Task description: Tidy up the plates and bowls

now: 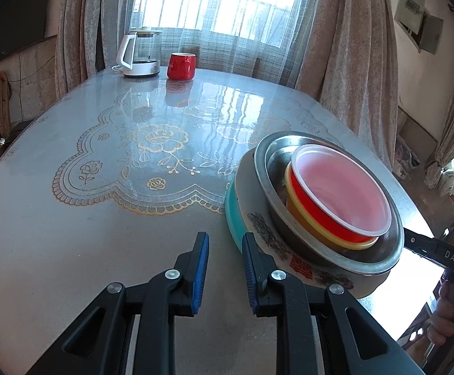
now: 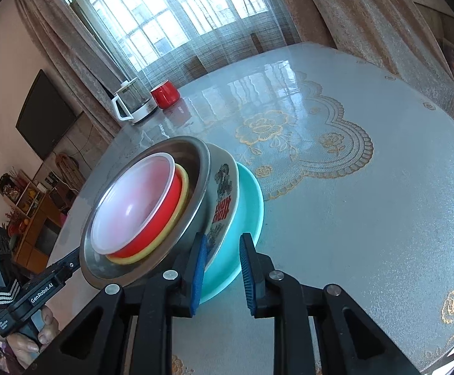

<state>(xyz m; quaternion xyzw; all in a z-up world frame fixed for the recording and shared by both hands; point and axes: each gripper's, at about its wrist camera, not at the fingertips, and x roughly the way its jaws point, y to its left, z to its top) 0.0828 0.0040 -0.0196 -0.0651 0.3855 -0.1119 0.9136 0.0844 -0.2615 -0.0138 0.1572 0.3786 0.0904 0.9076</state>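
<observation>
Stack: five nested pcs on near-right part of the glossy grey counter with lace print (image 1: 102, 234), resting flat.
Bottom: round teal plate (image 1: 233, 218), prob. plastic or melamine, light, slick rim.
Next up: white ceramic plate with flower print and red characters (image 1: 248, 193); heaviest and most fragile pc, chips if knocked.
Middle: wide stainless-steel basin (image 1: 259, 162), stiff, smooth, likely to slide on the glazed plate.
Basin contents: shallow yellow plastic bowl (image 1: 314, 228), sitting off-centre toward the basin's near side.
Yellow bowl contents: red plastic bowl (image 1: 317, 206) w/ a translucent whitish bowl or liner (image 1: 342, 184) in it; can't tell which. No food or liquid seen.
Handling: whole stack is top-light and bottom-heavy, loosely nested, so tilt = pcs sliding. Best hold is under the two plates' rims from opposite sides, kept level; or lift the plastic bowls off by their rims first.
Left gripper (image 1: 225, 237): at stack's near-left edge, fingers (image 1: 200, 259) a narrow gap apart, bare counter between, pinching nothing; right finger overlaps the plate rim.
Right gripper (image 2: 222, 240): at the opposite side, narrow gap, teal rim showing between fingers; can't tell if pads press on it.
</observation>
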